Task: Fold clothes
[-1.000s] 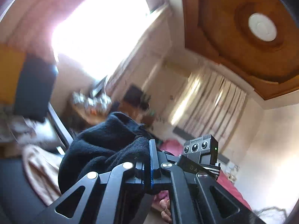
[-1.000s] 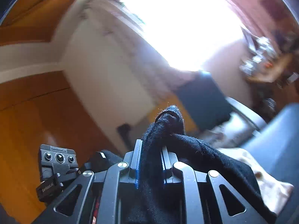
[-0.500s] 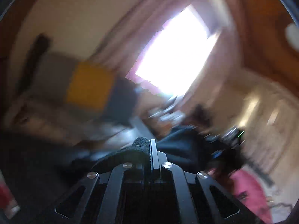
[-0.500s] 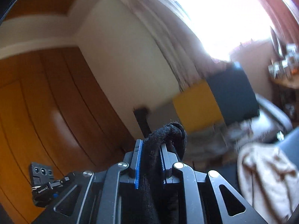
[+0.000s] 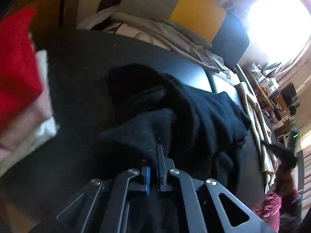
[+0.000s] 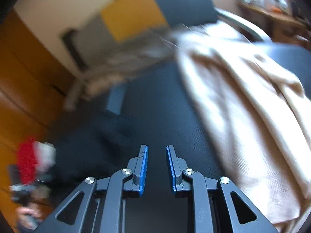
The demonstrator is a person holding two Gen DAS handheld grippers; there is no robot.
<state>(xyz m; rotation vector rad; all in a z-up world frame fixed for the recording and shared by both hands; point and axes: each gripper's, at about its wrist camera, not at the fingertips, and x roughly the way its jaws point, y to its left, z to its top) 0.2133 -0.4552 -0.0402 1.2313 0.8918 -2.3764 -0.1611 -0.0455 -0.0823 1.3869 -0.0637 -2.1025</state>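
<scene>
Left wrist view. My left gripper is clenched on the black garment; a fold of the dark knit rises between the two fingers and hides their tips. The rest of the garment lies bunched on the black table, spreading away from my gripper toward the table's far right side. Beyond the garment, along the table's right edge, lies a beige knit garment. On the table's left side is a stack of folded clothes, red on top, pink and white below, blurred. Behind the table's far edge is a chair heaped with grey cloth, its back in grey, yellow and dark blue panels. Right of the table stands a cluttered shelf, below a bright window.

Right wrist view. My right gripper is released: the blue-lined fingers stand apart with nothing between them, over bare table. The black garment shows as a dark blurred mass on the table, left of my gripper. The beige knit garment covers the table's right side, just beside my right finger. The folded stack sits at the table's far left, smeared. The chair's yellow panel is beyond the table's far edge. Whole view is motion-blurred.
</scene>
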